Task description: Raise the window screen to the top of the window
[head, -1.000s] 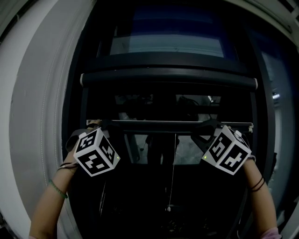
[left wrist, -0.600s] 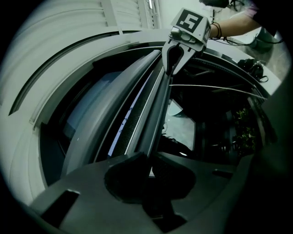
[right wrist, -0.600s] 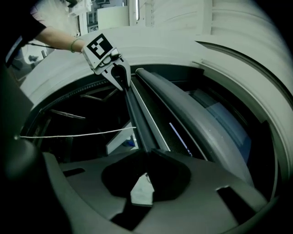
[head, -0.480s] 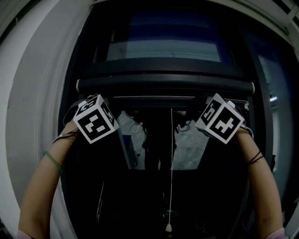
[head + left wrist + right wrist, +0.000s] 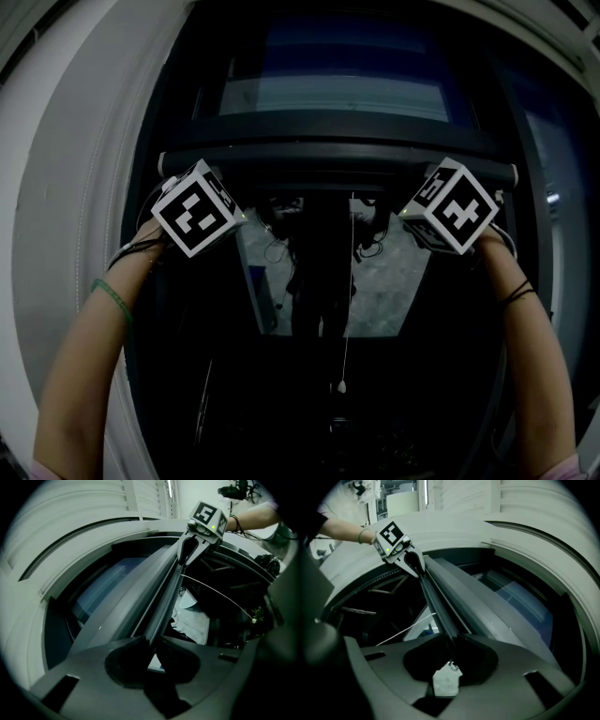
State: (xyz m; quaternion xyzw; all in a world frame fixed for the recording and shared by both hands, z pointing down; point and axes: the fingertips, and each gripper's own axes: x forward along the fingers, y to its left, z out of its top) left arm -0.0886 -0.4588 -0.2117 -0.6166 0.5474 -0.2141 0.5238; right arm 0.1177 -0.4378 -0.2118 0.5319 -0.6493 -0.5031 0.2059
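wall: white curved wall [image 5: 66, 187] | cord: thin white cord [image 5: 348, 319] hanging at centre, small knob [image 5: 344, 384] at its end

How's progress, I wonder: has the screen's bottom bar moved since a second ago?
Yes. The bottom bar rose, from well below the fixed roller housing to just beneath it.

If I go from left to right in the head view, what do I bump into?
White frame → left gripper → cord → right gripper. Both grippers clamp the bar, which spans the width and so has no place in the order.
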